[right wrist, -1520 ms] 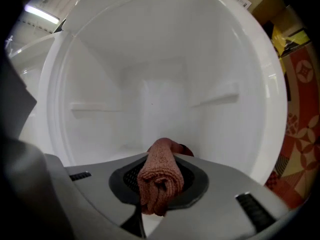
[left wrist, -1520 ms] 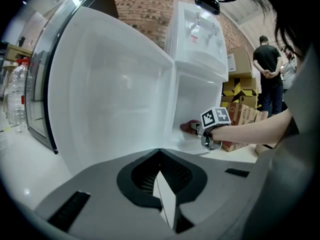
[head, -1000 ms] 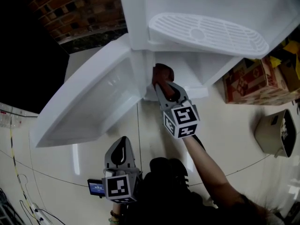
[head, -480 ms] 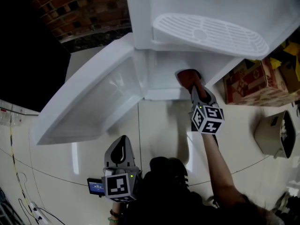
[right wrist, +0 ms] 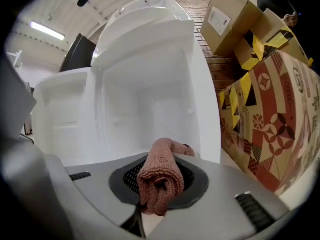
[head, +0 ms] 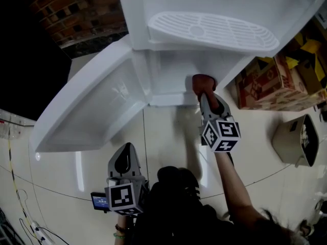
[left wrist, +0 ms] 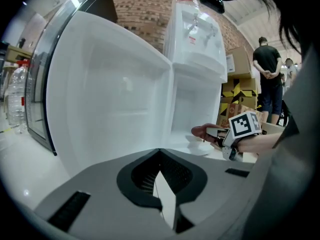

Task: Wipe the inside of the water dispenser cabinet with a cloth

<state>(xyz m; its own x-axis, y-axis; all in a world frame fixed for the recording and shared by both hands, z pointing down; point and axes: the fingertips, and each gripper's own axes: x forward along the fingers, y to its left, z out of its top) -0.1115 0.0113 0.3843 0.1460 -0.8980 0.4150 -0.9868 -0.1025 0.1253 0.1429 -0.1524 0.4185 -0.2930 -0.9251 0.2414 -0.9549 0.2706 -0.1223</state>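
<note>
The white water dispenser (head: 214,4) stands with its lower cabinet (head: 168,75) open and its door (head: 87,111) swung out to the left. My right gripper (head: 204,93) is shut on a rolled reddish-brown cloth (head: 202,80), and the cloth's end reaches into the right side of the cabinet opening. The right gripper view shows the cloth (right wrist: 160,176) clamped between the jaws, with the white cabinet interior (right wrist: 150,104) straight ahead. Low down near the floor, my left gripper (head: 126,154) is shut with nothing in it, well clear of the door.
Patterned cardboard boxes (head: 265,86) are stacked right of the dispenser, beside a beige bin (head: 296,139). A drip tray (head: 209,29) juts out above the cabinet. People (left wrist: 265,74) stand farther back on the right. A water bottle (left wrist: 15,99) stands at the far left.
My right gripper carried the cloth from the left part of the cabinet opening across to its right part. The left gripper has stayed put.
</note>
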